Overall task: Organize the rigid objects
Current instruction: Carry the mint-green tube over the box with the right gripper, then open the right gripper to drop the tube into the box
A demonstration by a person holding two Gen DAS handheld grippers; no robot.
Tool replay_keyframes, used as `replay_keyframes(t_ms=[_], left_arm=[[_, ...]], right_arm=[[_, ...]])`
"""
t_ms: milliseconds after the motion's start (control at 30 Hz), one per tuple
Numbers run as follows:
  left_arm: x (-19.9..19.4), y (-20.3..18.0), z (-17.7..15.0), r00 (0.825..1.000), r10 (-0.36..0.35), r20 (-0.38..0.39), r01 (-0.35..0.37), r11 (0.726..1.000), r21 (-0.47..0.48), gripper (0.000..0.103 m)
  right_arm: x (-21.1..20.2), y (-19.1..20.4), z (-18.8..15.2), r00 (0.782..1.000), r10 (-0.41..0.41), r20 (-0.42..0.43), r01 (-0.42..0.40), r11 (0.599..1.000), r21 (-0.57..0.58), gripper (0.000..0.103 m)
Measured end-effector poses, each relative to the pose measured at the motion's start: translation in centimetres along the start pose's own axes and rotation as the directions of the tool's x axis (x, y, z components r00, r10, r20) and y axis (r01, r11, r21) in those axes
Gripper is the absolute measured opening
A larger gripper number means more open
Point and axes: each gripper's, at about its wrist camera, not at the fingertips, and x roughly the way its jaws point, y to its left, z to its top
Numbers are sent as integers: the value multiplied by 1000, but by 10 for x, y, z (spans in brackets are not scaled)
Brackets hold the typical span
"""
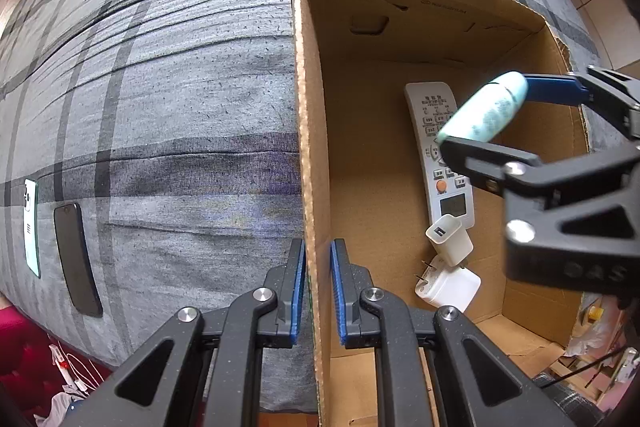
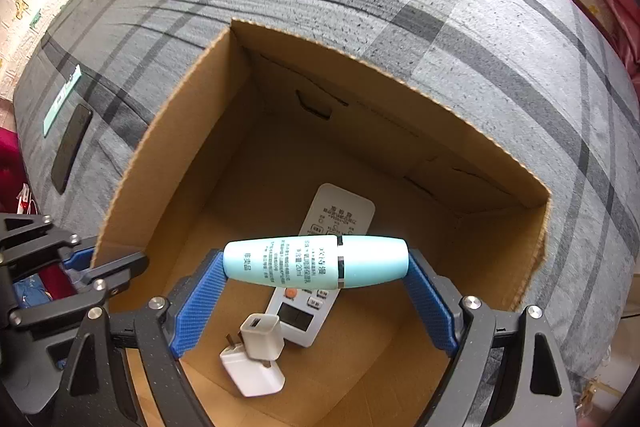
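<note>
A cardboard box [image 1: 316, 131] [image 2: 168, 131] stands open on the grey checked bed. Inside lie a white remote control [image 1: 440, 155] [image 2: 340, 215] and two white chargers [image 1: 450, 239] [image 2: 256, 351]. My right gripper [image 2: 316, 263] [image 1: 500, 115] is shut on a light blue tube [image 2: 316, 262] [image 1: 484, 111], held by its ends above the box's inside. My left gripper [image 1: 318, 291] [image 2: 108, 267] is shut on the box's left wall, one pad on each side.
A mint-green phone [image 1: 31, 227] [image 2: 62, 99] and a black phone [image 1: 76, 259] [image 2: 72, 147] lie on the bed [image 1: 180, 87] left of the box. Red cloth and cables show below the bed's edge at lower left.
</note>
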Motion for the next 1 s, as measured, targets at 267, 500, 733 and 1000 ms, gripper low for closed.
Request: replay_keyframes(t_ms=[267,500,733,1000], left_arm=[[1,3,0,1000,-4,-2,4,1000,-7,13],[2,5,0,1000,-8,-1,8,1000,-15,13],[2,4,0,1000,-5,-1,5,1000,-13,13],[1,3,0,1000,-1,-1,1,1000,-15,13]], right_arm=[[22,3,10,999,3,-43,-4,1000,-20,91],[31,7,13,999,3,-50,-5,999,-34,91],[36,5,14,998,14,-56,-15,1000,-23,91],[27,-2,12,999,26,-34,-27,1000,-10,99]])
